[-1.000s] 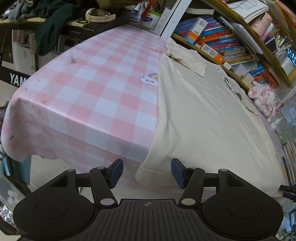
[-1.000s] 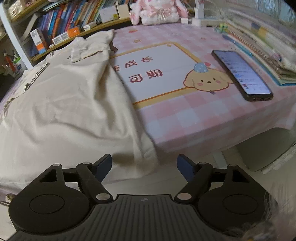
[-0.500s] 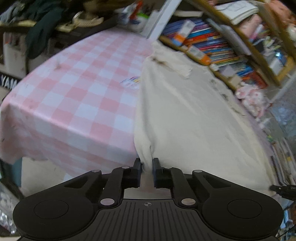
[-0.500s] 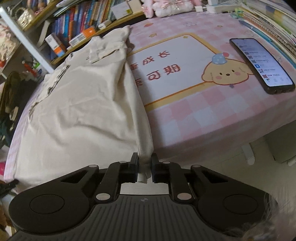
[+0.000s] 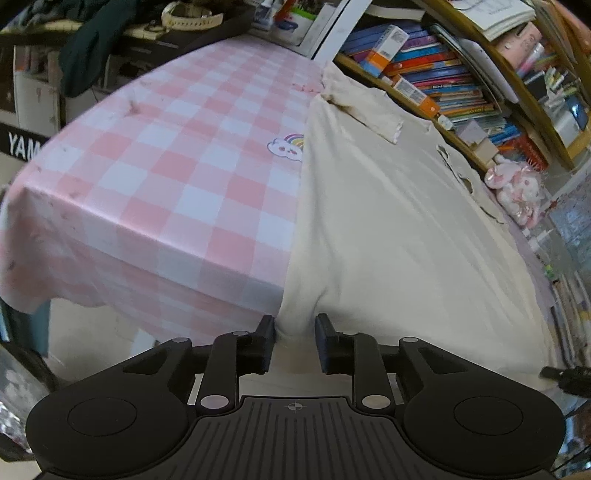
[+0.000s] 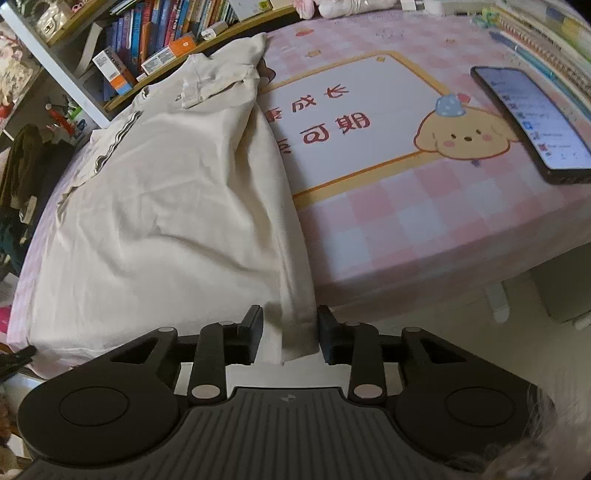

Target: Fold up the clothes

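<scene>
Both the left gripper (image 5: 294, 341) and right gripper (image 6: 290, 338), clamped on the hem corners half a second ago, now stand parted around them. The cream cotton shirt (image 5: 388, 221) lies spread on the pink checked tablecloth (image 5: 166, 177), hem seemingly overhanging the near edge; likely a release or regrip, so no fold yet shows.

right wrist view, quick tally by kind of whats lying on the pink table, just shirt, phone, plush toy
cream shirt: 1, its bottom corner between the right gripper fingers
black phone: 1, screen lit
plush toy: 1, at the far edge, cut off by the frame
total: 3
</scene>
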